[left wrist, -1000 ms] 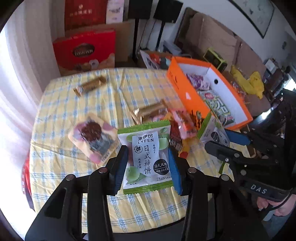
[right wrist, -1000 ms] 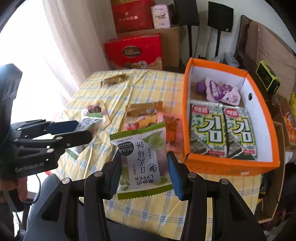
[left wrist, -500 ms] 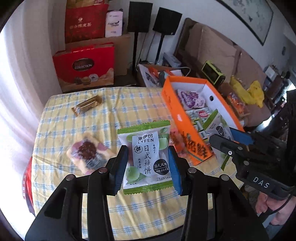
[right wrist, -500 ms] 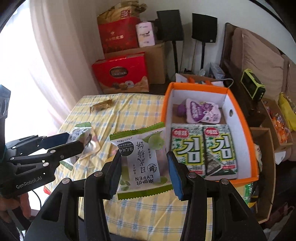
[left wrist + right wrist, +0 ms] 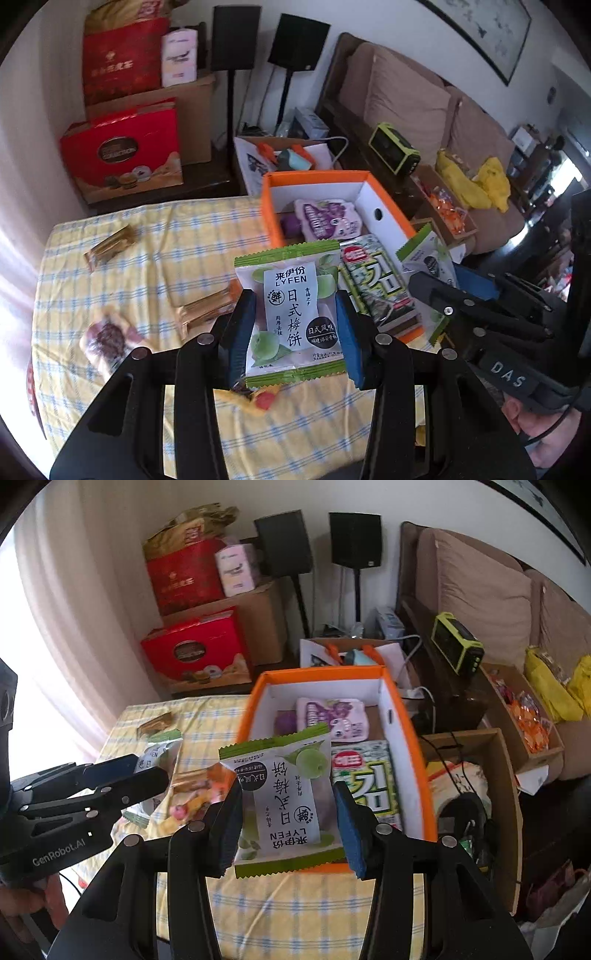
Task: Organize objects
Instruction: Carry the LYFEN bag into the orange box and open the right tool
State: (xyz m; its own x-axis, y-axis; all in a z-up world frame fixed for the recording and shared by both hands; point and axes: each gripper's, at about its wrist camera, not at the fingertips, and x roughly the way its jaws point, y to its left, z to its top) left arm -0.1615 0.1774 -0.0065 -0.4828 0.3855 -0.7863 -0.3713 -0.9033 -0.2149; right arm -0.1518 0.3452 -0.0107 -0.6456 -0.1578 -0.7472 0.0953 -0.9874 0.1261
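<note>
My left gripper is shut on a green-and-white LYFEN plum snack packet, held above the yellow checked table near the orange box. My right gripper is shut on a second, matching LYFEN packet, held over the near end of the orange box. The box holds a purple grape pouch and green seaweed packs. Each gripper shows in the other's view, the right one and the left one.
On the tablecloth lie two gold-wrapped bars, a pink chocolate-snack packet and an orange candy packet. Red gift boxes, speakers and a sofa stand behind. A cardboard box sits right of the table.
Both grippers, each still holding its packet, have moved right and forward toward the orange box. The right packet now hangs over the box's near end.
</note>
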